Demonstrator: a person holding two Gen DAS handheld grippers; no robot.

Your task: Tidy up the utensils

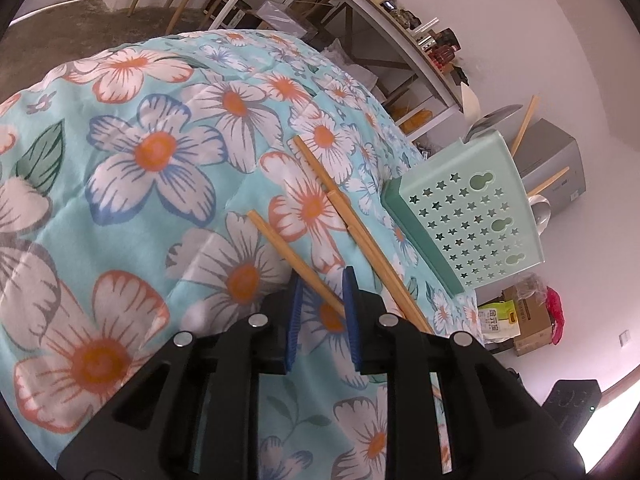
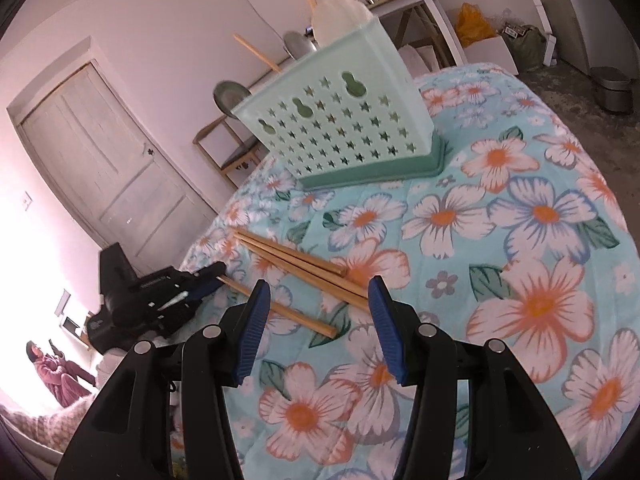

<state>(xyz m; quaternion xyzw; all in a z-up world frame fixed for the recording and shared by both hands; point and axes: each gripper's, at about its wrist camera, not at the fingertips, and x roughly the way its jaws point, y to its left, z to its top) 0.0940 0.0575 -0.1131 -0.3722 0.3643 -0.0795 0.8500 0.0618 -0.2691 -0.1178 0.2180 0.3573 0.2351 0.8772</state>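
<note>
With three chopsticks left on the worktop (image 1: 120,184), the left hand-held gripper (image 1: 321,286), jaws narrowly apart, straddles one chopstick (image 1: 294,258) at centre frame; next it must clamp and carry it to the holder (image 1: 464,216), while the right hand-held gripper (image 2: 316,294) hovers agape.

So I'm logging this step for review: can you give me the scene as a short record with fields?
surface: floral cloth
holder: green star-cut utensil holder, upright, already holding chopsticks and spoons
loose: three chopsticks on the cloth
left gripper: one chopstick between its jaws, jaws part open
right gripper: open, empty, above the loose chopsticks
</note>
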